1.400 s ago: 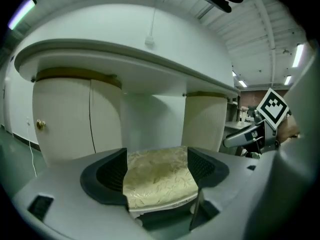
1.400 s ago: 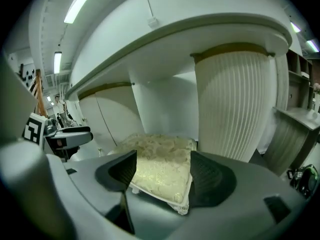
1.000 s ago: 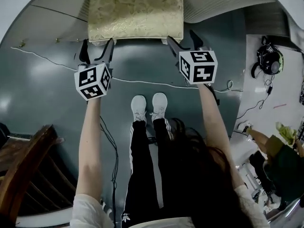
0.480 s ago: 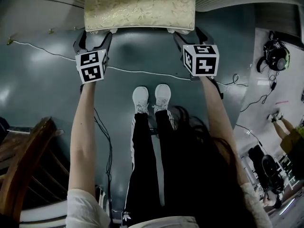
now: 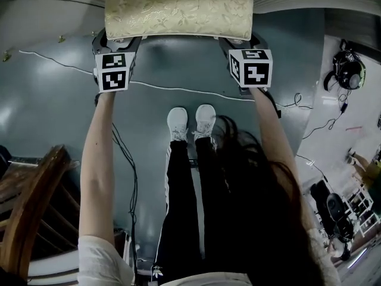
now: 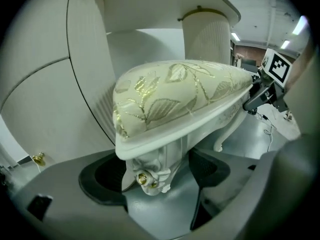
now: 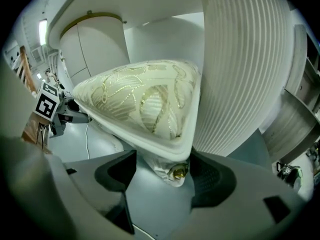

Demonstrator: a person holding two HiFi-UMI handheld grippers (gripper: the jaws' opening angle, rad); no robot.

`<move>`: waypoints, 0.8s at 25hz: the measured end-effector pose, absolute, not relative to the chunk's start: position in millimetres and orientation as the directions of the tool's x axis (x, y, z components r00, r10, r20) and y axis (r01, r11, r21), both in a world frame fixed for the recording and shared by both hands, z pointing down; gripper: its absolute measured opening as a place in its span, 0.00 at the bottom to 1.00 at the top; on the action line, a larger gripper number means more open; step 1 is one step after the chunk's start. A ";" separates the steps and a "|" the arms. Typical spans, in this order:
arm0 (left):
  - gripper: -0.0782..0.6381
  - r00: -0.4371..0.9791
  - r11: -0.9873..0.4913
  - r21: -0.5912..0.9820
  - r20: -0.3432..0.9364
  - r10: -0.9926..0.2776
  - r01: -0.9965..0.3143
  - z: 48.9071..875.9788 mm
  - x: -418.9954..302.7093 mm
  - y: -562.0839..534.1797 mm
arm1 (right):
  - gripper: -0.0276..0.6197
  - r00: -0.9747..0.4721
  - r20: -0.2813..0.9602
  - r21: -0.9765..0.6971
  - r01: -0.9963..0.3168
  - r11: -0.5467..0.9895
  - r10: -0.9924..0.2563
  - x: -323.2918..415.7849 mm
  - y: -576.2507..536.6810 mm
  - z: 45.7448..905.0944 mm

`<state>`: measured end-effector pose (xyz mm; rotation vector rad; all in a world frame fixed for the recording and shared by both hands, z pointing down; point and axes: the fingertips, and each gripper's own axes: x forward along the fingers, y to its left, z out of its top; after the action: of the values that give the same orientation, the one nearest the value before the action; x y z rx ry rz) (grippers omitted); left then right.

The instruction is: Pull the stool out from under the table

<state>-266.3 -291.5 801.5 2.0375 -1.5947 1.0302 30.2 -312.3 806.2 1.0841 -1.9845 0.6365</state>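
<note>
**Desk:** Where did the stool stand as you reached in?

**Reviewer:** The table (image 6: 145, 6) hung over it. The stool (image 5: 178, 8) sat at the table's edge, ribbed pedestals rising beside and behind it, with its cushion end toward you.

**Desk:** And your tools?

**Reviewer:** Your left gripper (image 6: 157, 173) and right gripper (image 7: 164, 174) each straddled a near corner leg (image 6: 150, 159), just under the seat rim. Both pairs of jaws stood wide and clamped on nothing. One pad (image 7: 210, 176) of the right gripper looked to touch the carved leg, while its partner stood clear.

**Desk:** What did a clean pull call for?

**Reviewer:** By my reading, you needed to close both firmly below the rim first. Then you could draw straight back with even force, so the stool did not swing. A white cable (image 5: 178, 90) crossed the floor between the stool and your shoes (image 5: 190, 123), and the legs could have snagged it.
</note>
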 end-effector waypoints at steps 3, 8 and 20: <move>0.62 0.119 -0.298 -0.125 0.723 -0.681 -0.946 803.3 -264.8 -290.5 | 0.55 -0.330 0.817 -0.059 -0.864 0.501 -0.473 31.4 -312.5 807.1; 0.62 0.144 -0.327 -0.110 0.736 -0.661 -0.939 809.7 -261.9 -291.8 | 0.56 -0.328 0.822 -0.060 -0.863 0.502 -0.466 30.9 -312.6 809.7; 0.62 0.143 -0.329 -0.099 0.758 -0.636 -0.939 812.4 -258.8 -297.7 | 0.55 -0.295 0.848 -0.018 -0.846 0.532 -0.440 34.4 -312.9 823.0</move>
<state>-258.8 -297.7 812.4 2.0273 -1.5087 1.0247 34.4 -312.9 823.0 1.0498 -1.9231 0.6052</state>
